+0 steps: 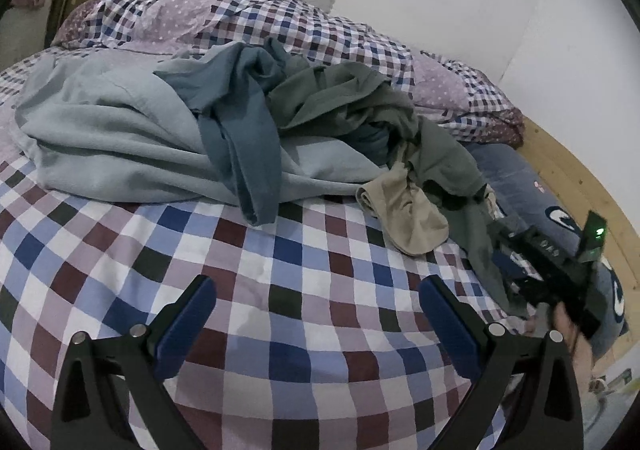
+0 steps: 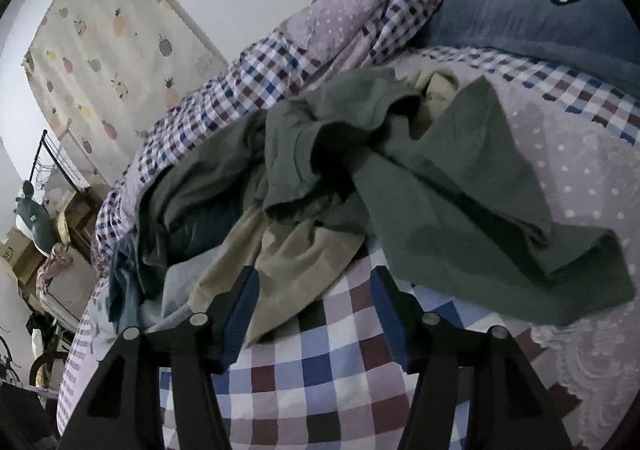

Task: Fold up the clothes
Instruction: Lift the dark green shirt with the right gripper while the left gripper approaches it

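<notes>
A heap of clothes lies on the checked bed sheet (image 1: 280,310). It holds a light blue garment (image 1: 120,137), a teal one (image 1: 240,121), an olive green one (image 1: 352,101) and a beige one (image 1: 408,217). My left gripper (image 1: 316,290) stands open over bare sheet, short of the heap. In the left wrist view my right gripper (image 1: 500,226), held by a hand (image 1: 568,326), points at the green garment's edge. In its own view, the right gripper (image 2: 314,282) is open, low over the beige garment (image 2: 288,250), beside the green garment (image 2: 460,189).
A crumpled checked quilt (image 1: 240,21) lies behind the heap along the white wall. A blue pillow (image 2: 540,17) rests against the wooden headboard (image 1: 580,177). Boxes and clutter (image 2: 40,250) stand past the bed's far end. A pineapple-print cloth (image 2: 112,49) hangs on the wall.
</notes>
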The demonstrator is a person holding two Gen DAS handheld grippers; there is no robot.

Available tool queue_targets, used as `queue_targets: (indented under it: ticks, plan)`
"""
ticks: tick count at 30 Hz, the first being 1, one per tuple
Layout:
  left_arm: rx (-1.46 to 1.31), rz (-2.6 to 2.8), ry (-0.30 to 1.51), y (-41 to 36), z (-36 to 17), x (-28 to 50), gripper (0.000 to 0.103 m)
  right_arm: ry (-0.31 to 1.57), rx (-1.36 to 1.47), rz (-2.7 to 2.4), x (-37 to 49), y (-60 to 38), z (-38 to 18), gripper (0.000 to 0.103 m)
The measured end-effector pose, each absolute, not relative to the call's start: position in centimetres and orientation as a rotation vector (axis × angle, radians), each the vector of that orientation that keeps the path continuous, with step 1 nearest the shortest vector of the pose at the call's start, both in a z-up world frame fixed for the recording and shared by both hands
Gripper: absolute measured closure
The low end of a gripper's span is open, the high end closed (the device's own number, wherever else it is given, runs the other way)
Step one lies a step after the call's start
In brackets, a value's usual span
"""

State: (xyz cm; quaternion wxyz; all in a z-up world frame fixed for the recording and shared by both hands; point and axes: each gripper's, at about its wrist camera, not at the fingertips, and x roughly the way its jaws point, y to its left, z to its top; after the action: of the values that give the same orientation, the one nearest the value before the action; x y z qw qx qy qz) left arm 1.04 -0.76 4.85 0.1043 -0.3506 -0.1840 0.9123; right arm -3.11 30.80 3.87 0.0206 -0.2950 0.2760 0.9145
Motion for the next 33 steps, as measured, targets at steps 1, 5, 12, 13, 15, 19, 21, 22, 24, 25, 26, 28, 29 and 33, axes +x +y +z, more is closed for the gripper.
queue_targets:
  ticks: [1,5,12,13,15,19,21,22,24,25,26,28,29,33]
  plan:
    - [-1.033,2.688,-0.546,-0.8,4.8,1.0,0.000,0.855,-0.918,2.833,-3.4,30.8,3.7,0.042]
    - [-1.037,2.679,-0.578,-1.2,4.9,0.9,0.000,0.879,-0.891,2.813,-4.0,31.4,3.5,0.042]
    - [-1.030,2.658,-0.609,-1.0,5.1,0.8,0.000,0.829,-0.845,2.813,-7.9,31.8,4.3,0.041]
    - [-1.026,2.659,-0.602,-1.0,5.2,0.8,0.000,0.834,-0.850,2.810,-8.8,31.8,4.3,0.041]
    - [-1.017,2.662,-0.589,-1.0,5.3,0.8,0.000,0.837,-0.866,2.804,-10.4,31.6,4.4,0.041]
    - [-1.016,2.658,-0.613,-1.5,5.3,0.6,0.000,0.826,-0.857,2.824,-12.7,30.9,5.1,0.047]
    - [-1.019,2.658,-0.618,-1.6,5.3,0.5,0.000,0.834,-0.861,2.836,-13.1,30.6,5.7,0.099]
    - [-1.017,2.658,-0.619,-1.7,5.3,0.5,0.000,0.836,-0.867,2.834,-13.0,30.4,6.0,0.099]
    - [-1.009,2.659,-0.619,-1.8,5.5,0.5,0.000,0.883,-0.827,2.868,-11.7,30.1,7.2,0.099]
    - [-1.001,2.662,-0.619,-1.8,5.6,0.5,0.000,0.906,-0.801,2.893,-10.6,29.8,8.1,0.099]
    - [-0.992,2.666,-0.615,-1.8,5.8,0.6,0.000,0.931,-0.775,2.918,-9.6,29.5,8.9,0.099]
    - [-0.967,2.673,-0.602,-1.8,6.2,0.8,0.000,0.966,-0.731,2.973,-7.1,28.7,10.7,0.099]
    - [-0.949,2.674,-0.595,-1.7,6.5,1.0,0.000,0.980,-0.715,2.998,-5.7,28.2,11.6,0.099]
    - [-0.873,2.674,-0.560,-1.4,7.5,1.8,0.000,0.990,-0.660,3.095,-0.6,26.1,14.8,0.100]
